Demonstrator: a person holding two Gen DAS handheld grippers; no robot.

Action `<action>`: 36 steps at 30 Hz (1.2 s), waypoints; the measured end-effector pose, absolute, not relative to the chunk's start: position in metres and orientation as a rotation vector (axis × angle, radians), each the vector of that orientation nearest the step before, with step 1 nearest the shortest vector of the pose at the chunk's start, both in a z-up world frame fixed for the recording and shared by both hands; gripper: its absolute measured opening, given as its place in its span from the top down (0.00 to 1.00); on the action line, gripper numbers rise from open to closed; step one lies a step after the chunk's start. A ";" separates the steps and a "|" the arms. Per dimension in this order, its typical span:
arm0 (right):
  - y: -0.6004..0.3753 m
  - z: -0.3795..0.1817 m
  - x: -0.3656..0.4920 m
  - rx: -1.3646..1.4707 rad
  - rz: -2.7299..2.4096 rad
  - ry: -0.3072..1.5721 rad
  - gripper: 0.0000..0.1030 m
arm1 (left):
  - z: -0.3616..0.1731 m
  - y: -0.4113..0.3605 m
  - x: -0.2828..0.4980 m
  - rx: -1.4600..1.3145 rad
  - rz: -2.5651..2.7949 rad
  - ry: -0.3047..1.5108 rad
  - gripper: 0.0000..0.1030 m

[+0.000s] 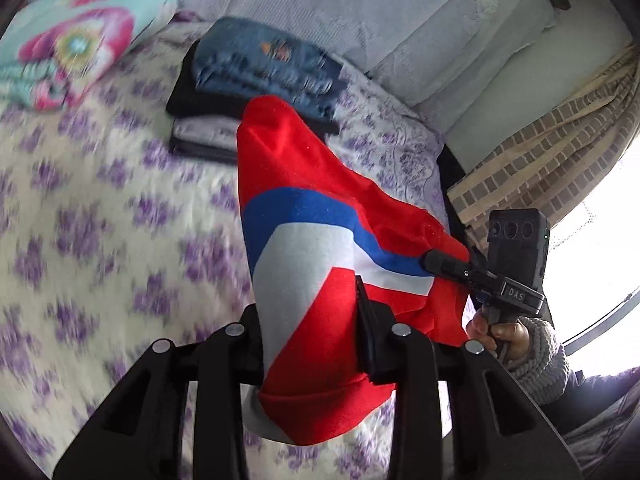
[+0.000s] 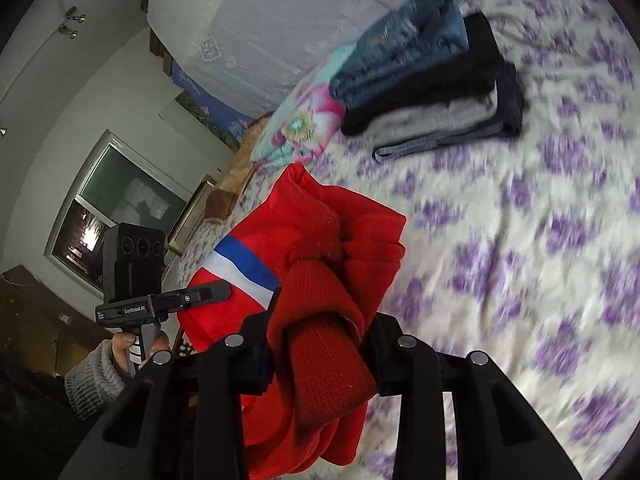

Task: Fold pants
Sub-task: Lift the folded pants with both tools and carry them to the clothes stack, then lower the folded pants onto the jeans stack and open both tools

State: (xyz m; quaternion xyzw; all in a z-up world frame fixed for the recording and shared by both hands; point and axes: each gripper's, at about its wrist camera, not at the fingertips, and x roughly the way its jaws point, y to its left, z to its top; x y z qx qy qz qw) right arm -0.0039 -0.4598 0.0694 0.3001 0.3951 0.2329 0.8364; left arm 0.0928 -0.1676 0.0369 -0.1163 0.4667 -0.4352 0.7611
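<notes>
While your left gripper (image 1: 312, 320) clamps a bunched fold of the red fleece pants with the blue and white stripes (image 1: 304, 240), your right gripper (image 2: 320, 340) is closed on the same pants at a ribbed red knit cuff (image 2: 324, 352) — so the garment hangs between your two hands, lifted clear of the bed.

From the left wrist view, the cloth fills the centre and rises toward 12 o'clock, and your right gripper (image 1: 444, 266) shows at 3 o'clock, its tip pinching the far red edge, with your right hand (image 1: 500, 332) in a grey knit sleeve (image 1: 540, 356) just below it. From the right wrist view, your left gripper (image 2: 216, 294) sits at 9 o'clock, its tip against the striped part of the pants (image 2: 248, 268), and your left hand (image 2: 136, 346) grips the handle underneath.

Behind the pants lies the bed's white cover with purple flowers (image 1: 100, 220), blurred in both views. At 12 o'clock in the left view rests a stack of folded clothes — blue jeans on top, black and grey pieces beneath (image 1: 256, 80); in the right view that stack (image 2: 432, 80) sits at 1 o'clock. A turquoise and pink flowered pillow (image 1: 76, 44) lies at 10 o'clock in the left view, just beside the stack.
</notes>
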 end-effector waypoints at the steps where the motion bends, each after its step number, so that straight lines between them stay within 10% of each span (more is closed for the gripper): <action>1: -0.469 0.088 0.012 0.616 0.486 0.805 0.65 | 0.055 -0.176 0.109 -0.247 -0.963 0.985 0.70; 12: -0.544 0.208 0.206 0.492 0.419 0.671 0.65 | 0.170 -0.251 0.279 -0.217 -0.959 0.816 0.69; 22: -0.566 0.126 0.324 0.469 0.390 0.854 0.65 | 0.062 -0.266 0.368 -0.360 -0.848 1.011 0.68; 25: -0.576 0.077 0.333 0.488 0.337 0.898 0.61 | 0.021 -0.264 0.373 -0.428 -0.829 1.048 0.51; 32: -0.587 0.061 0.329 0.584 0.372 0.821 0.59 | 0.029 -0.269 0.368 -0.393 -0.809 1.002 0.47; 36: -0.591 0.079 0.315 0.565 0.336 0.788 0.40 | 0.044 -0.255 0.360 -0.379 -0.780 0.968 0.44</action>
